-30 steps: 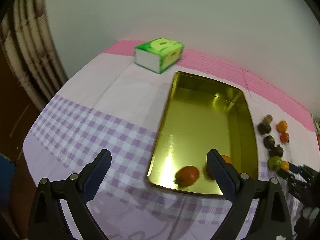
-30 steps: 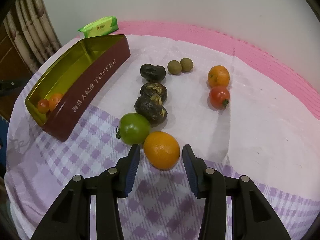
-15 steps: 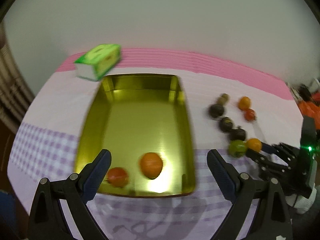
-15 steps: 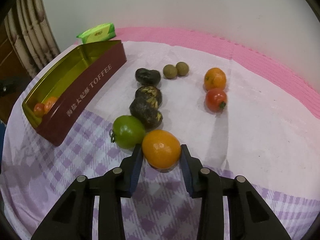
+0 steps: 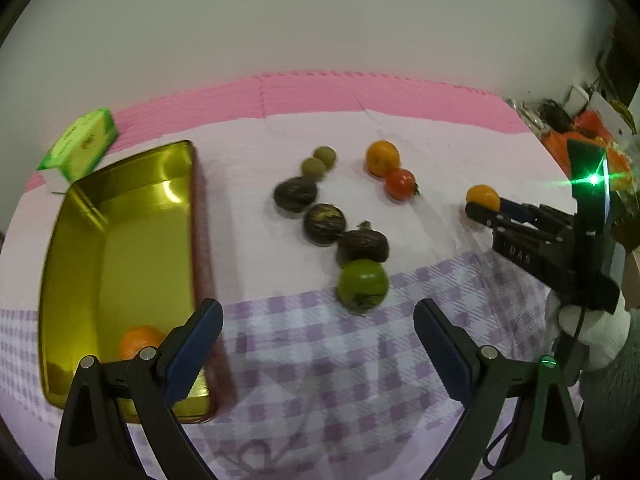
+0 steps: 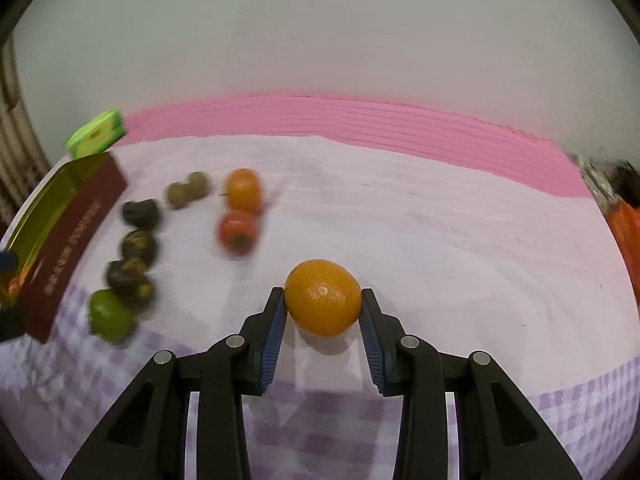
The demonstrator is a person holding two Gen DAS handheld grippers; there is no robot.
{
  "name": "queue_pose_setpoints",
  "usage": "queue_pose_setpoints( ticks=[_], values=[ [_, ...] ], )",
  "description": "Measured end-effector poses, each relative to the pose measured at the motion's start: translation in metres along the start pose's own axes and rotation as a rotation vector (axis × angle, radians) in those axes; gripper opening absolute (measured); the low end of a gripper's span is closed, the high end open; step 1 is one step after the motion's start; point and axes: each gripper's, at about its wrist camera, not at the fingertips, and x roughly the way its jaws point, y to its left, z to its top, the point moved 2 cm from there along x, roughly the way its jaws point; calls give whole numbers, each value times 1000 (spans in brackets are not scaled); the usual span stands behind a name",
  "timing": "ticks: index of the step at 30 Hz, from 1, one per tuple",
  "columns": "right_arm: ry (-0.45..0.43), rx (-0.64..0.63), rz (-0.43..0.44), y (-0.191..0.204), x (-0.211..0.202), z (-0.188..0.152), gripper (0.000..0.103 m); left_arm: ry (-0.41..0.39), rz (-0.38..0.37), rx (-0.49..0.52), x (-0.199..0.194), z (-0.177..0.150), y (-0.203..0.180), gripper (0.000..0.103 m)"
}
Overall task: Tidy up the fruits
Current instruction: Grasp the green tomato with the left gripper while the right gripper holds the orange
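The right gripper (image 6: 323, 322) has its 2 blue-padded fingers (image 6: 273, 334) pressed on both sides of a round orange mandarin (image 6: 323, 303), lifted a little above the white and purple checked tablecloth (image 6: 460, 248). The left gripper (image 5: 318, 346) is wide open and holds nothing. Ahead of it lies a round green fruit (image 5: 362, 285). To its left stands the rectangular gold metal tin (image 5: 120, 248) with 1 orange fruit (image 5: 140, 342) inside.

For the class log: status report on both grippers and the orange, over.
Right gripper shut on orange. Left gripper open, holding nothing. Tin off left; green fruit and dark fruits between.
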Motion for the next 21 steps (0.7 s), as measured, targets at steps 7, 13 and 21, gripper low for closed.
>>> queue_pose_setpoints(
  ticks=[7, 13, 21],
  values=[
    [7, 39, -17, -13, 14, -5, 38, 49, -13, 14, 25, 4, -15, 86],
    [-1, 41, -21, -13, 21, -2, 38, 100, -51, -30, 49, 7, -18, 59],
    [4, 54, -12, -21, 20, -4, 38, 123, -66, -44, 62, 8, -19, 47]
  ],
)
